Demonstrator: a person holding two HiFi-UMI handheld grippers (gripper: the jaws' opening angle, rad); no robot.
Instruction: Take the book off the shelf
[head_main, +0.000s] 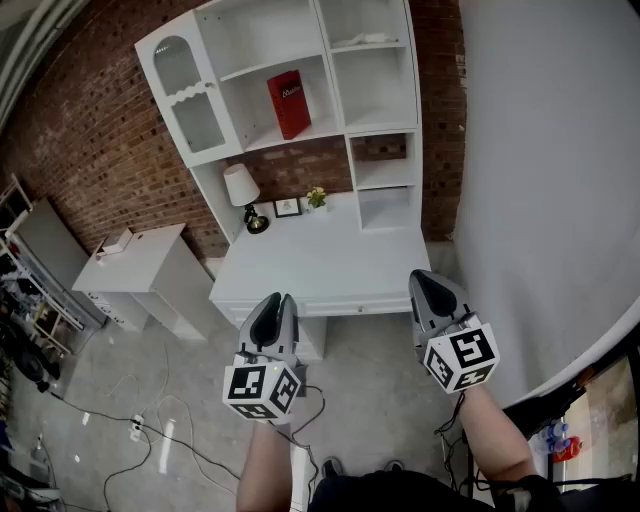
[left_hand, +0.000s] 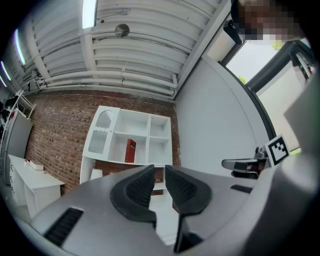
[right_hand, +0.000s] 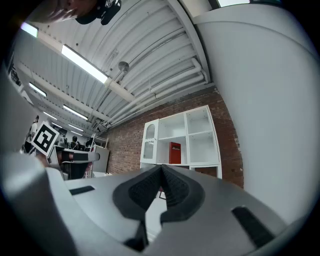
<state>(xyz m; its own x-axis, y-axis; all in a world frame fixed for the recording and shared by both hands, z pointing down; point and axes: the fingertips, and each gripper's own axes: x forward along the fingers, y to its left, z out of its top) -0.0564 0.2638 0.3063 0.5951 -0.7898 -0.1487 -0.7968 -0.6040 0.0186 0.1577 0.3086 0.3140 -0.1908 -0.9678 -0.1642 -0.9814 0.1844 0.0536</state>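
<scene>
A red book (head_main: 288, 103) stands upright and alone in the middle bay of the white shelf unit (head_main: 375, 125) on the desk. It also shows in the left gripper view as the book (left_hand: 130, 150) and in the right gripper view as the book (right_hand: 174, 152). Both grippers hover low in front of the desk, far from the book. My left gripper (head_main: 278, 298) holds its jaws a narrow gap apart with nothing between them (left_hand: 159, 167). My right gripper (head_main: 421, 276) is shut, its tips touching and empty (right_hand: 161, 166).
The white desk (head_main: 330, 265) carries a lamp (head_main: 240, 190), a small picture frame (head_main: 288, 207) and a little plant (head_main: 316, 197). A low white cabinet (head_main: 140, 265) stands to the left. Cables (head_main: 140, 430) lie on the floor. A grey curved wall (head_main: 540, 180) closes the right.
</scene>
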